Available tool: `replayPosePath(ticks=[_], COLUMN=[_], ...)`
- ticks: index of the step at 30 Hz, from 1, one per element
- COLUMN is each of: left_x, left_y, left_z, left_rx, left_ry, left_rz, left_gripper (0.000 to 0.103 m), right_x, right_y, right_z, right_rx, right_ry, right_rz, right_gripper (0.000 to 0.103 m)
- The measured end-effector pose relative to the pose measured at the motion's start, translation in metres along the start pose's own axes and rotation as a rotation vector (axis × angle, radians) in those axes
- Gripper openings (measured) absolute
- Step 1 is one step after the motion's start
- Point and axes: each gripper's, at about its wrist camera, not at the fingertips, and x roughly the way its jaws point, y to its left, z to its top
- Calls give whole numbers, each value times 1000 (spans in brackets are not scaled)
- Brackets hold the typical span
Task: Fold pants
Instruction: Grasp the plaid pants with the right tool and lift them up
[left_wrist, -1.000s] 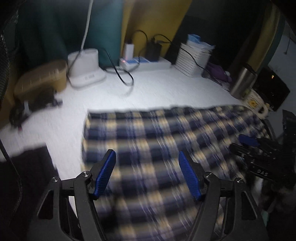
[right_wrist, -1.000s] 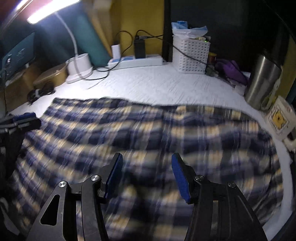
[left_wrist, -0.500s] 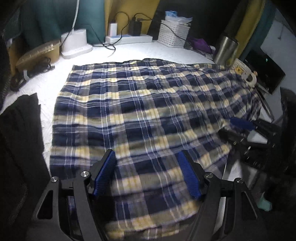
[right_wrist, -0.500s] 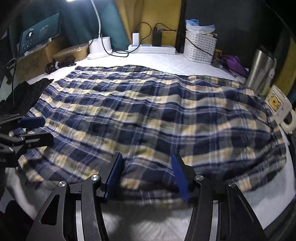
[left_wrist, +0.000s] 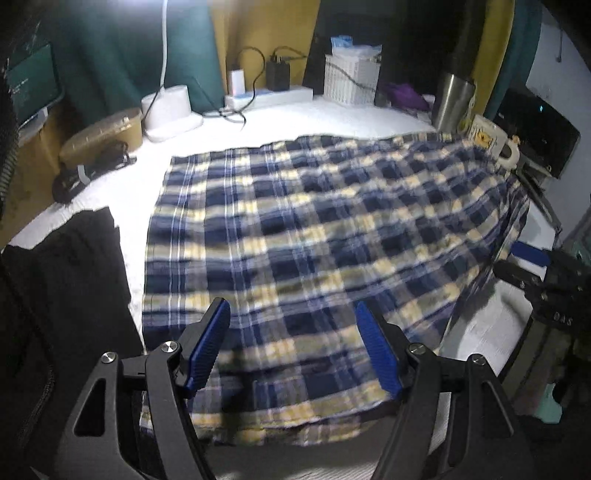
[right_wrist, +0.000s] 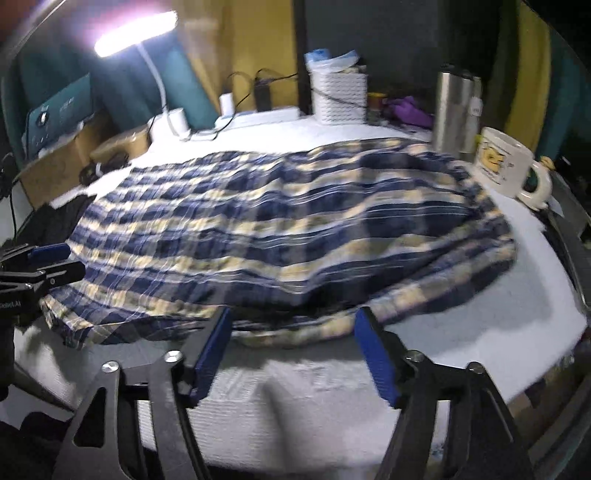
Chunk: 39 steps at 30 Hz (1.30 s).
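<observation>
Your left gripper (left_wrist: 293, 341) has its jaws wide apart with nothing pinched between them; it hovers above the near edge of the plaid pants (left_wrist: 314, 236), whose cloth shows between the blue pads (left_wrist: 208, 345) without being pressed. Your right gripper (right_wrist: 291, 345) also stands with its jaws apart, having just been opening, and nothing is caught in it: the pants' (right_wrist: 280, 229) near hem lies just beyond its pads (right_wrist: 373, 354), and bare white table cover (right_wrist: 295, 398) shows between them. The pants are spread flat across the white table (left_wrist: 122, 192), reaching from near the black garment (left_wrist: 62, 280) at your left edge across to the mug (right_wrist: 508, 168) and the steel tumbler (right_wrist: 456, 110) at the right. The hem nearest your right gripper is rumpled and folded under in a dark crease. In the left view the right gripper (left_wrist: 535, 266) sits at the pants' right edge; in the right view the left gripper (right_wrist: 40, 266) sits at their left corner. Behind the pants stand a white desk lamp (right_wrist: 173, 114) switched on, a power strip (left_wrist: 269, 98) with plugs in it, a white basket (right_wrist: 338, 96), a purple cloth (right_wrist: 412, 109) and a lidded brown box (left_wrist: 103, 133).
</observation>
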Motion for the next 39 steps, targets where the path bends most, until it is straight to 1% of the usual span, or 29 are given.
replayPosePath(ticks=[1,2,4,8,13,17,18,19,21,28,33,35,37,39], left_x=[0,0,1,0,-2,0,2,4,9,26,36,39,45,50], left_y=[-2,-5,-12,-20,-19,-13,-11,-10,-6,3,15,18,20,23], left_z=[3,6,13,29,49,65,70,72,76,81,82,82,81,79], left_rx=[0,1,13,50,30,2,-3,-6,-12,-10,-33,-32,-33,-45], left_ry=[-4,-6,-13,-39,-88,-103,-104,-101,-90,-54,-30,-24,-19,-13], left_rz=[2,4,3,20,58,73,80,83,88,84,86,86,79,69], left_gripper=[71,71,71,71,71,71,71,71,71,71,71,71,71,71], right_x=[-2,-4,-6,-5,1,10,14,16,19,32,47,53,58,63], right_y=[-4,-12,-25,-52,-75,-90,-95,-98,-103,-108,-112,-113,-113,-114], right_z=[0,0,0,0,2,5,6,7,10,28,43,48,54,61], right_rx=[8,24,49,108,166,217,239,254,282,309,348,354,364,387], right_ry=[-5,-11,-22,-24,-24,-21,-15,-14,-29,-32,-49,-57,-54,-45], right_rz=[-2,-7,-18,-21,-27,-5,11,25,54,80,121,116,115,134], right_gripper=[81,90,98,98,99,99,99,102,103,103,103,103,103,103])
